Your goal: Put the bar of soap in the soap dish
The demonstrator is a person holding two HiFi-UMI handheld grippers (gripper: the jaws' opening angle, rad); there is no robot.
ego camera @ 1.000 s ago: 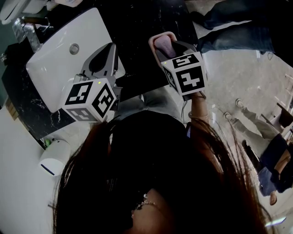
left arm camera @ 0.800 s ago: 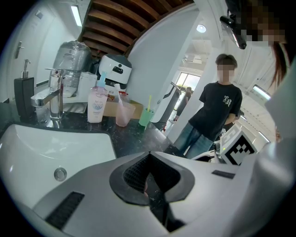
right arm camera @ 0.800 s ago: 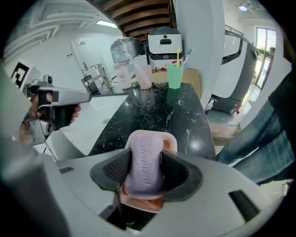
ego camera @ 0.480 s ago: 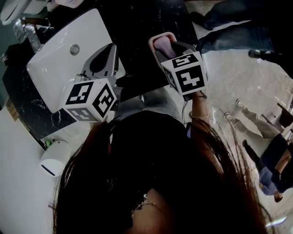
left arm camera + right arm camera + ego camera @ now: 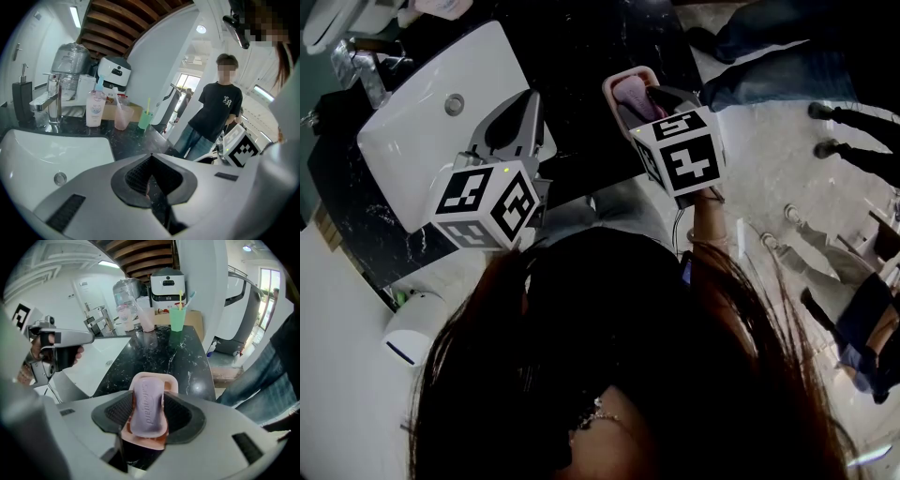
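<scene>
- Right gripper (image 5: 149, 416): jaws closed on the sides of a pink dish (image 5: 171, 382); grip firm, pads against both long walls
- Soap (image 5: 148, 401): lilac bar, lying lengthways in the dish, lettering up; it fills most of the tray
- Head view: dish and soap sit over the black counter (image 5: 581, 56), right of the sink (image 5: 412, 112); cannot tell whether the dish touches the counter
- Left gripper (image 5: 151, 164): jaws together at the tips, nothing between them; it hangs over the sink's near right corner, well apart from the dish
- Back of counter: tap (image 5: 52, 101), bottle (image 5: 94, 108), pink cup (image 5: 146, 318), green cup (image 5: 177, 318)
- Person (image 5: 216, 110) in a dark shirt stands beyond the counter's end
</scene>
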